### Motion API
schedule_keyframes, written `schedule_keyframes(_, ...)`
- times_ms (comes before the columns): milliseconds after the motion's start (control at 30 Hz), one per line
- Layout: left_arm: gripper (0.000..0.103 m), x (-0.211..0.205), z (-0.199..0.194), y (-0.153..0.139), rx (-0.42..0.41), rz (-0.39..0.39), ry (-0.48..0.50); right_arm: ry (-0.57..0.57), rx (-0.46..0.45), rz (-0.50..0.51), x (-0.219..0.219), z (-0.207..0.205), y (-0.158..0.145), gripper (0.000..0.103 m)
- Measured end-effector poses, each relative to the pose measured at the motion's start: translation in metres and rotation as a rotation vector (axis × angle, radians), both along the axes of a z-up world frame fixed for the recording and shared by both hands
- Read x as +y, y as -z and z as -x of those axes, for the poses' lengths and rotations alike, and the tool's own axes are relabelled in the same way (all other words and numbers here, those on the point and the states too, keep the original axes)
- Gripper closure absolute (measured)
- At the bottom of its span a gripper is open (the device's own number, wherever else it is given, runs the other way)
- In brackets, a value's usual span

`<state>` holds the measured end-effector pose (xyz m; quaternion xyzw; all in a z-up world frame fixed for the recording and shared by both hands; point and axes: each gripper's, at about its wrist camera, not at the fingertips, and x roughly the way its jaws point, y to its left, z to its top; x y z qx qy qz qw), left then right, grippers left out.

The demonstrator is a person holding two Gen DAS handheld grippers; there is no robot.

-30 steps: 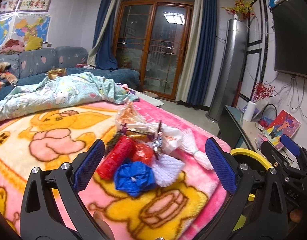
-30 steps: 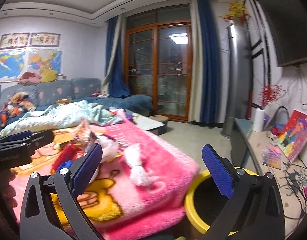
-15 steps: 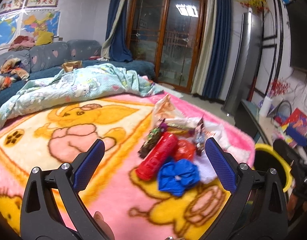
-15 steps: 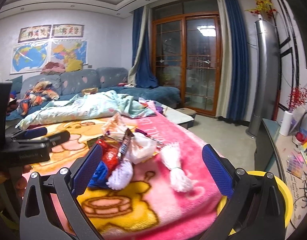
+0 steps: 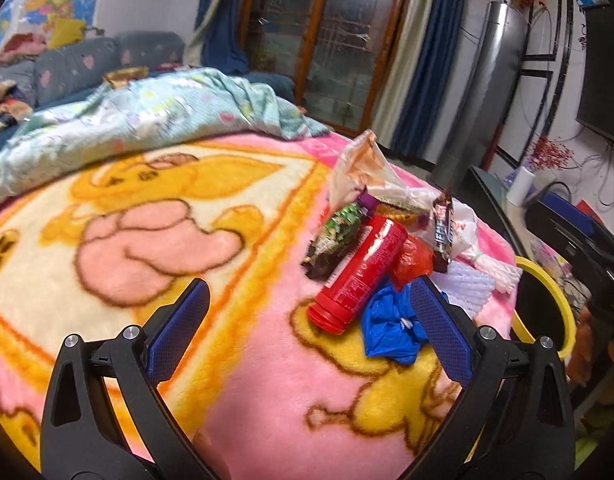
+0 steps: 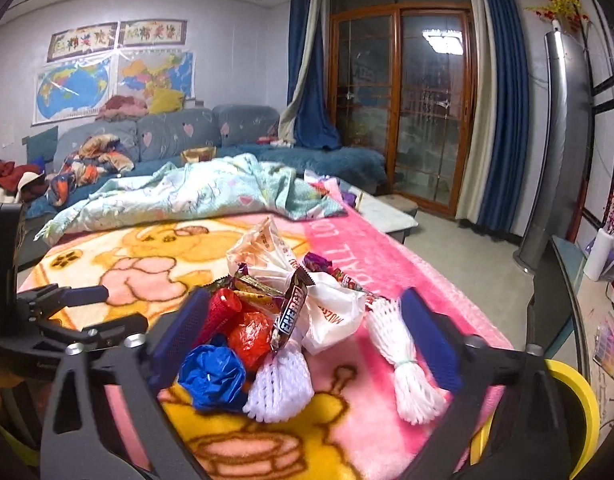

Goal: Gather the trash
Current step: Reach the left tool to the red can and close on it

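Place: home living room
Seating: blue-grey sofa against the wall
Above sofa: wall maps
Right of sofa: curtained glass doors

The right gripper – jaws wide, just been closing – frames a trash pile (wrappers, foam nets) on the pink blanket.

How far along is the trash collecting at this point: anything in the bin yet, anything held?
Nothing looks done: what shows of the yellow bin holds no trash. In hand: nothing; the left gripper and right gripper are both open and empty, the right one's jaws just narrowing, around nothing. Left: the whole pile on the blanket, including red tube, blue bag, foam nets and wrappers.
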<state>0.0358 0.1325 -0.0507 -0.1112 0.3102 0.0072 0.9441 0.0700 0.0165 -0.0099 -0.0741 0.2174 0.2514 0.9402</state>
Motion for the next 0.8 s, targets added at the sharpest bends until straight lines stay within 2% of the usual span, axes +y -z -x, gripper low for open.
schedule_keyframes(67,0.019,-0.001,-0.006,0.003,0.014,0.016,0.037,0.004,0.031,0.007,0.005,-0.009,0.005,0.021)
schedule_keyframes(200,0.030,-0.007,-0.021,0.010,0.049,-0.001,0.099,-0.003,0.091,-0.007,0.009,-0.025,0.010,0.034)
schedule_keyframes(233,0.032,-0.009,-0.024,0.012,0.057,-0.002,0.109,-0.005,0.105,-0.007,0.010,-0.028,0.011,0.039)
schedule_keyframes(300,0.036,-0.012,-0.032,0.016,0.074,-0.006,0.138,-0.009,0.131,-0.019,0.011,-0.034,0.012,0.041)
schedule_keyframes(400,0.037,-0.015,-0.043,0.019,0.089,-0.015,0.164,-0.019,0.167,-0.018,0.015,-0.045,0.016,0.047)
schedule_keyframes(500,0.046,-0.011,-0.052,0.025,0.109,0.029,0.177,-0.024,0.190,-0.019,0.019,-0.055,0.018,0.050)
schedule_keyframes(667,0.054,-0.008,-0.060,0.033,0.128,0.088,0.201,-0.007,0.242,-0.031,0.025,-0.073,0.026,0.059)
schedule_keyframes(767,0.061,-0.012,-0.063,0.038,0.154,0.087,0.216,-0.014,0.277,-0.039,0.027,-0.081,0.032,0.076)
schedule_keyframes(800,0.063,-0.013,-0.063,0.039,0.161,0.091,0.222,-0.023,0.293,-0.043,0.027,-0.083,0.034,0.085)
